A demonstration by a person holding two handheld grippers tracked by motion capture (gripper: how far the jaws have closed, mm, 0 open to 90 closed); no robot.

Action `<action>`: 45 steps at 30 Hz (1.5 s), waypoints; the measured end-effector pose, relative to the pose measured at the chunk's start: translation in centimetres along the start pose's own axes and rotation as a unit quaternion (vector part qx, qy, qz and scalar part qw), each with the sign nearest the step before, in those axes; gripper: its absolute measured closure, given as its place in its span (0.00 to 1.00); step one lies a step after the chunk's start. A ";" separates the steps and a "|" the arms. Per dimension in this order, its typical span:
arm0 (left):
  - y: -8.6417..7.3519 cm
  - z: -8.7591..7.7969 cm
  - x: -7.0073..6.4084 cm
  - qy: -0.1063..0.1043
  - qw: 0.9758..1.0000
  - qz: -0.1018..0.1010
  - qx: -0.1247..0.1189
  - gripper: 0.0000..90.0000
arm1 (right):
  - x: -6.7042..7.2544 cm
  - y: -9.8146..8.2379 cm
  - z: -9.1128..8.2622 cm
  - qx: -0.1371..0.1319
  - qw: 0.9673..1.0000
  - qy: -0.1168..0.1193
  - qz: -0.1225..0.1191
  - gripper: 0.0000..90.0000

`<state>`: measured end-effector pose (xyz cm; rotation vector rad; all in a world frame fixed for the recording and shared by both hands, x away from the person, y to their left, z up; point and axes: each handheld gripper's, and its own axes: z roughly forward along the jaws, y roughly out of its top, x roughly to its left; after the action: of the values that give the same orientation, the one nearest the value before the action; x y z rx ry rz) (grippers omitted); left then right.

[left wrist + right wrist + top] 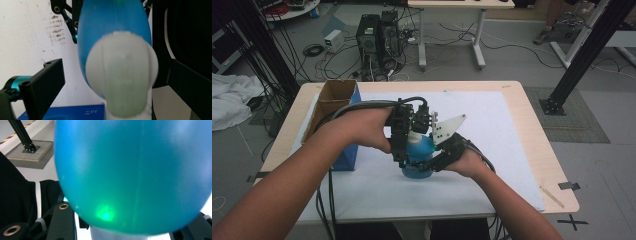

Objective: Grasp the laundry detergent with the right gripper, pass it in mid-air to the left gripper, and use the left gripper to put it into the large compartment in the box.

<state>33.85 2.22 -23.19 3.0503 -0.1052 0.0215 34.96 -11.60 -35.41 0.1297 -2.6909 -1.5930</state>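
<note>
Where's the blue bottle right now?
In the high view the blue bottle stands mid-table on the white mat, between both tongs, right of the cardboard box.

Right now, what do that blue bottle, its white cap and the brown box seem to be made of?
The blue bottle looks like smooth, glossy plastic: light glints off its curved side. Its white cap seems matte plastic, with moulded seams, though it is blurred. The brown box looks like plain cardboard, dull with open flaps.

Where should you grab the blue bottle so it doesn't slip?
Probably around the blue bottle's wide round belly, coming in from the side. It stands upright on the white mat, and its white cap looks rounded and smooth, so jaws might slide off there.
</note>
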 end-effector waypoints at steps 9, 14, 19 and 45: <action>0.6 0.5 -0.1 0.006 1.000 0.005 0.005 0.02 | 0.1 0.3 0.4 -0.004 1.000 0.003 -0.001 0.52; 0.7 0.9 -0.1 0.002 1.000 0.002 0.012 0.02 | 0.1 0.4 0.5 -0.005 1.000 0.004 -0.002 0.52; 0.8 1.2 -0.1 0.005 1.000 0.004 0.014 0.03 | 0.2 0.5 0.6 -0.006 1.000 0.005 -0.001 0.52; 1.1 1.6 -0.2 0.010 0.999 -0.011 0.029 0.18 | 0.1 0.7 0.9 -0.005 1.000 0.006 -0.001 0.52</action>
<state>33.64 1.02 -24.68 3.1084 -0.0704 0.0549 34.73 -10.50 -35.24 0.1412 -2.6735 -1.6006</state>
